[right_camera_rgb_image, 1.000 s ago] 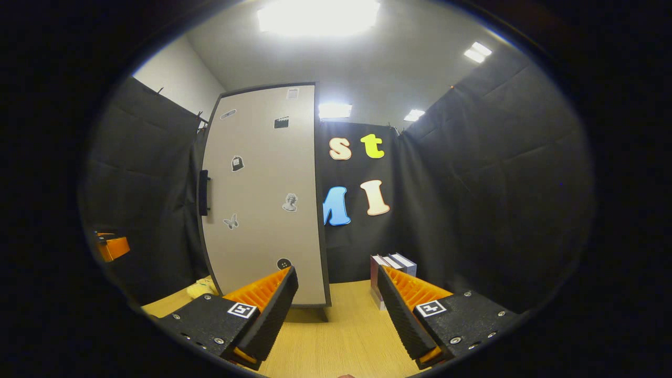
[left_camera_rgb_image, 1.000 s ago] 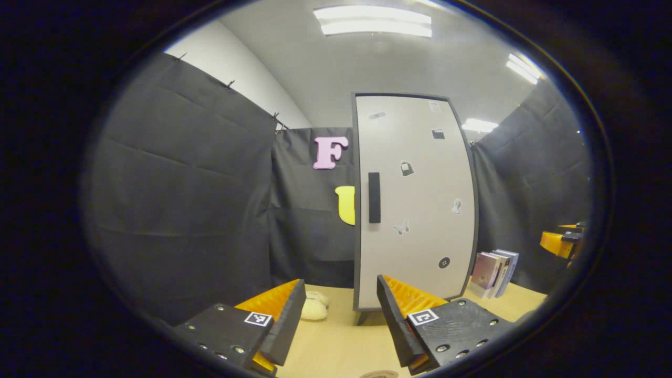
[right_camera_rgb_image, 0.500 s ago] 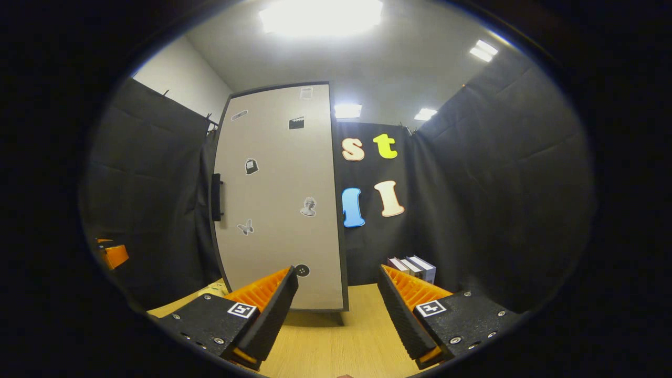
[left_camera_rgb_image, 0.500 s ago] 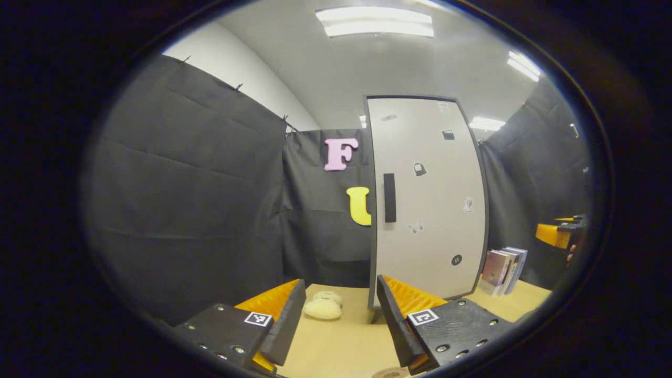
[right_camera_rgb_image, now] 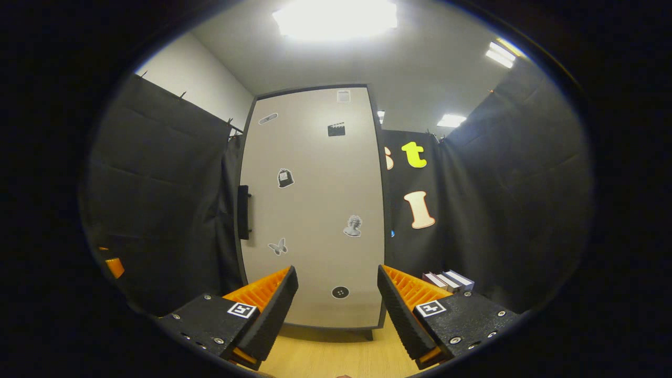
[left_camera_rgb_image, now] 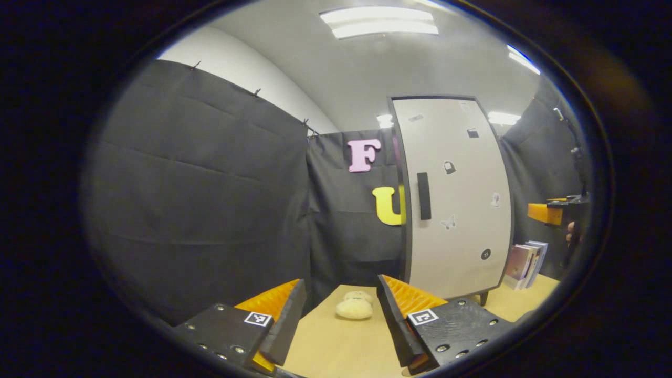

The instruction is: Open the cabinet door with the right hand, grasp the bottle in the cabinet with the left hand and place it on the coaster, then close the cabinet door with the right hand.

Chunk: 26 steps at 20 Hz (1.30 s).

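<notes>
Your right gripper (right_camera_rgb_image: 336,310) is wide open and holds nothing. It is up in the air and points straight at the cabinet door (right_camera_rgb_image: 315,210), which is near and shut. The dark handle (right_camera_rgb_image: 243,212) is on the door's left edge, up and to the left of your fingers, and you are not touching it. A few books (right_camera_rgb_image: 449,280) stand on the table (right_camera_rgb_image: 331,359) just to the right of the cabinet. Your left gripper (left_camera_rgb_image: 338,320) is wide open too, with nothing in it. It hangs above the table, well apart from the cabinet. In the left gripper view, a small pale fuzzy thing (left_camera_rgb_image: 355,307) lies on the table between its fingers and the booth wall. The bottle is hidden behind the shut door, so you cannot tell where it stands.
</notes>
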{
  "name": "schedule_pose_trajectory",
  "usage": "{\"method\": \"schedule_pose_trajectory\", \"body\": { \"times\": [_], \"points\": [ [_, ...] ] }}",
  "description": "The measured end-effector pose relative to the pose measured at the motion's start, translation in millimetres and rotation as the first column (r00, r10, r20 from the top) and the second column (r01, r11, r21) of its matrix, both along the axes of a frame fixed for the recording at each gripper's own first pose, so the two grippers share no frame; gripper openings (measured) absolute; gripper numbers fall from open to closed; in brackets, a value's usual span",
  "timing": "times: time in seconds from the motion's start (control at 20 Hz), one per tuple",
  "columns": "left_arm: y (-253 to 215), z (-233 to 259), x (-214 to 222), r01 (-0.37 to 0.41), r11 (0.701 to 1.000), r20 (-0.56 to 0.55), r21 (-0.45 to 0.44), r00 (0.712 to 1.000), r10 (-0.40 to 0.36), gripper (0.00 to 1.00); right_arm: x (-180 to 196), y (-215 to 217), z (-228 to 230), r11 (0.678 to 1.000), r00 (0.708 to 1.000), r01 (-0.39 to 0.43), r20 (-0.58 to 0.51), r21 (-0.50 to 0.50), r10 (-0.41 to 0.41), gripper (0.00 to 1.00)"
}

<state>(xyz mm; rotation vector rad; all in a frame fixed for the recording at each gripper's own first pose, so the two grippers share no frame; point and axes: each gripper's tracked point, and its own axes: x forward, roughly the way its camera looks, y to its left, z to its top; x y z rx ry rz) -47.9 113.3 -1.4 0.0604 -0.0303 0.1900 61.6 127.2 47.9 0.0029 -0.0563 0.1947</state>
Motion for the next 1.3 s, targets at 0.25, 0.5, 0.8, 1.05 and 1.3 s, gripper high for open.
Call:
{"method": "schedule_pose_trajectory", "body": {
  "times": [0.25, 0.5, 0.8, 1.05, 1.3],
  "points": [
    [27, -5, -9, -0.049, 0.999, -0.007, -0.001, 0.999, 0.049, 0.78, 21, 42, 14, 0.999, 0.999, -0.047, 0.024, 0.01, 0.047, 0.94],
    [63, -10, -28, -0.105, 0.994, -0.014, 0.006, 0.994, 0.105, 0.78, 43, 81, 30, 0.996, 0.996, -0.083, 0.034, 0.019, 0.082, 0.94],
    [103, -16, -48, -0.163, 0.987, -0.025, 0.007, 0.986, 0.163, 0.78, 67, 132, 46, 0.991, 0.99, -0.133, 0.047, -0.002, 0.133, 0.94],
    [130, -24, -56, -0.198, 0.98, -0.032, 0.005, 0.98, 0.198, 0.78, 89, 180, 60, 0.984, 0.983, -0.175, 0.058, -0.02, 0.176, 0.94],
    [153, -34, -61, -0.223, 0.975, -0.045, -0.008, 0.974, 0.222, 0.78, 111, 218, 59, 0.983, 0.983, -0.177, 0.049, -0.047, 0.18, 0.94]
  ]
}}
